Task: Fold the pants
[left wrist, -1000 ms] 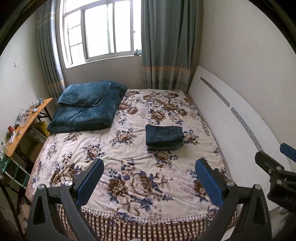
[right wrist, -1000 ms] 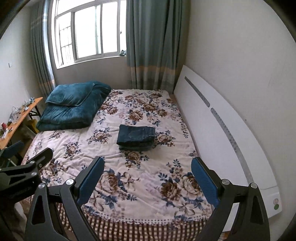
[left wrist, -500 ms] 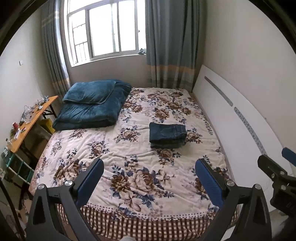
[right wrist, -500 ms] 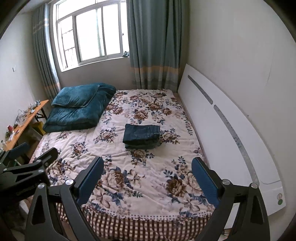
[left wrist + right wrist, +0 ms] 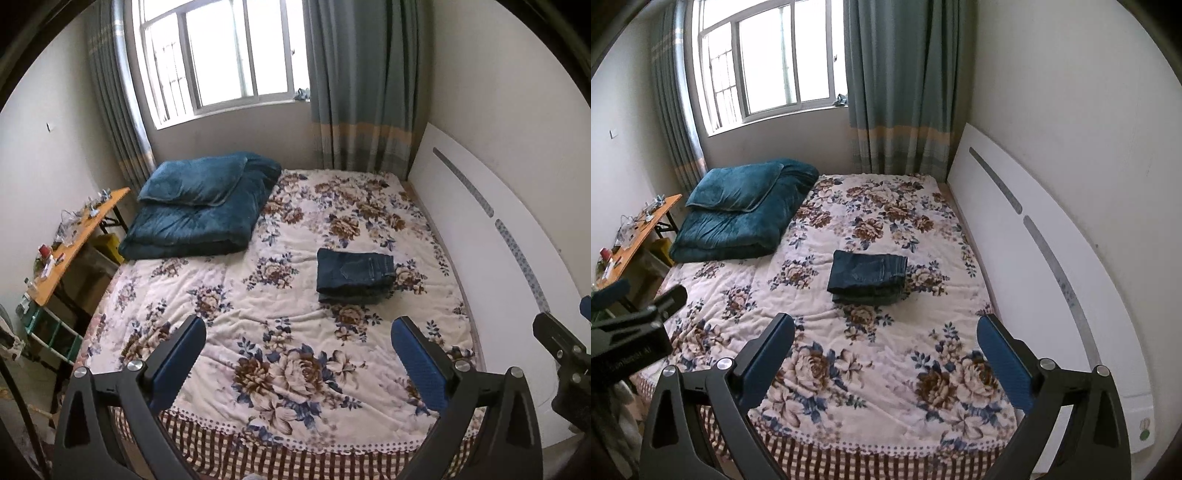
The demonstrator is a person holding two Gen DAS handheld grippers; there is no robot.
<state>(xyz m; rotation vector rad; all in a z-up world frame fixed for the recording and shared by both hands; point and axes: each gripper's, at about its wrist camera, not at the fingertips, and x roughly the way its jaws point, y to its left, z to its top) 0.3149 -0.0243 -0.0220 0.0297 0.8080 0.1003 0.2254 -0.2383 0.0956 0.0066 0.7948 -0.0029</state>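
Folded pants (image 5: 354, 275) — waistband perhaps rightward

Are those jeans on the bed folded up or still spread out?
Folded. The jeans lie as a compact stacked rectangle on the floral bedspread, layers visible along the near edge.

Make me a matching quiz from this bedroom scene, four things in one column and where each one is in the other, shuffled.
Things:
1. folded jeans
2. teal quilt
3. orange table
4. white headboard

Places:
A. standing along the bed's right edge, against the wall
B. on the floor left of the bed, cluttered with small items
C. at the bed's far left corner, under the window
D. near the middle of the floral bedspread, slightly right

Pairs: 1-D, 2-C, 3-B, 4-A
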